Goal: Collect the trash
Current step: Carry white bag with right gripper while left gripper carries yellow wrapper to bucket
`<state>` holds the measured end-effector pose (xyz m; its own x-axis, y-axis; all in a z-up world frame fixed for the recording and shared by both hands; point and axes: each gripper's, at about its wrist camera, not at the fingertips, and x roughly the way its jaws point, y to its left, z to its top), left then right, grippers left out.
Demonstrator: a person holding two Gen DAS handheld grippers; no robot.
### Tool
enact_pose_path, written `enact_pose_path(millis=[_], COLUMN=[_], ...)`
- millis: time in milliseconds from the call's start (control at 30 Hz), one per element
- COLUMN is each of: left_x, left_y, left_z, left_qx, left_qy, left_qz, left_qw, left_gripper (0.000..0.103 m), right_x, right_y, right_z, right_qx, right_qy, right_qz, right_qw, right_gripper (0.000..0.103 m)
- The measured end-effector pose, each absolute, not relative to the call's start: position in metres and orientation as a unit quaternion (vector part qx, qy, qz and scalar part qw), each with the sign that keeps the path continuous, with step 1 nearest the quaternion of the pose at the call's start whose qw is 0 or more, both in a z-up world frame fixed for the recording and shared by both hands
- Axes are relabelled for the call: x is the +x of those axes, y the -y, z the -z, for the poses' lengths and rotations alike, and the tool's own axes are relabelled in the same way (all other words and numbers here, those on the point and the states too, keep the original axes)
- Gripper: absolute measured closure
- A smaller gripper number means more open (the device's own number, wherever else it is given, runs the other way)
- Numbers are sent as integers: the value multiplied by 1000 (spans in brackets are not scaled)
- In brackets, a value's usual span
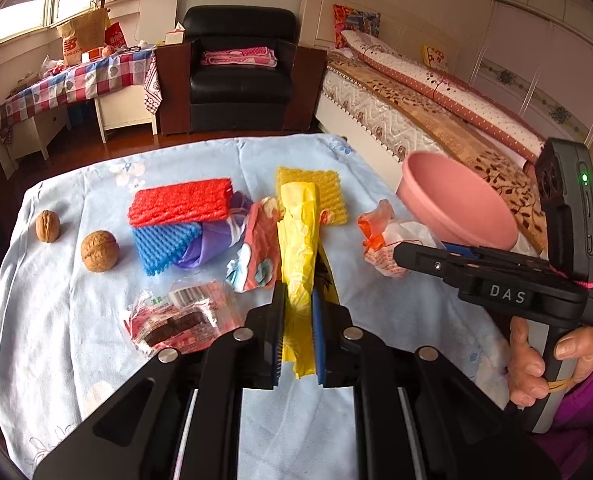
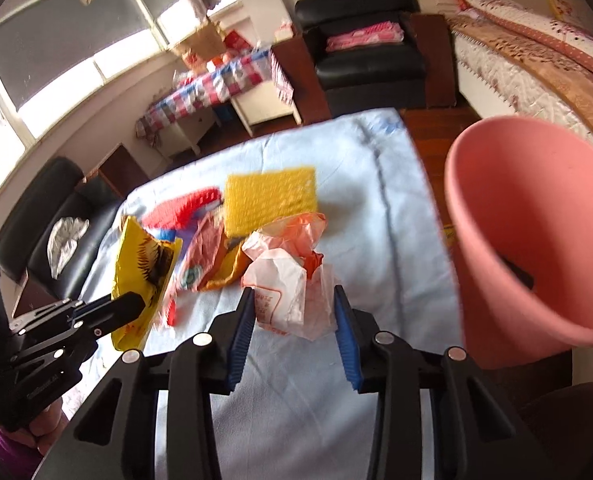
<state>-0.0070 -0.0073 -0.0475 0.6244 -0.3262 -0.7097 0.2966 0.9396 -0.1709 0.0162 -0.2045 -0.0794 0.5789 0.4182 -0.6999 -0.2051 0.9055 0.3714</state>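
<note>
A long yellow plastic wrapper [image 1: 300, 240] hangs lifted off the light blue tablecloth [image 1: 64, 320], and my left gripper [image 1: 298, 292] is shut on its lower end. From the right wrist view the same wrapper [image 2: 144, 264] shows in the left gripper [image 2: 138, 302] at the left. A crumpled white and orange plastic bag [image 2: 280, 280] sits between the blue pads of my right gripper [image 2: 293, 292], which press on both its sides. A pink bin [image 2: 536, 240] stands just right of that bag, its mouth tilted toward the camera. The right gripper [image 1: 416, 250] also shows beside the bin [image 1: 456, 204].
Other litter lies mid-table: red foam net [image 1: 180, 202], blue foam net [image 1: 164, 246], yellow foam net [image 1: 308, 188], a purple bag [image 1: 216, 240], a patterned wrapper [image 1: 256, 252], a red barcode packet [image 1: 176, 320]. Two walnuts [image 1: 99, 251] [image 1: 47, 226] rest at the left. A bed and a black armchair stand behind.
</note>
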Motion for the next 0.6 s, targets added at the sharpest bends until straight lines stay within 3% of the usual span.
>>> enact_pose_path(millis=[600], left_x=[16], left_y=[79], left_z=[-3], left_qx=[-28], left_qy=[-335], left_qz=[220], left_qw=[916], left_gripper=[91], right_x=[-22], right_y=[303], right_z=[18], right_qx=[156], right_qy=[-312], right_qz=[-65], right_qw=[935], right_gripper=[65])
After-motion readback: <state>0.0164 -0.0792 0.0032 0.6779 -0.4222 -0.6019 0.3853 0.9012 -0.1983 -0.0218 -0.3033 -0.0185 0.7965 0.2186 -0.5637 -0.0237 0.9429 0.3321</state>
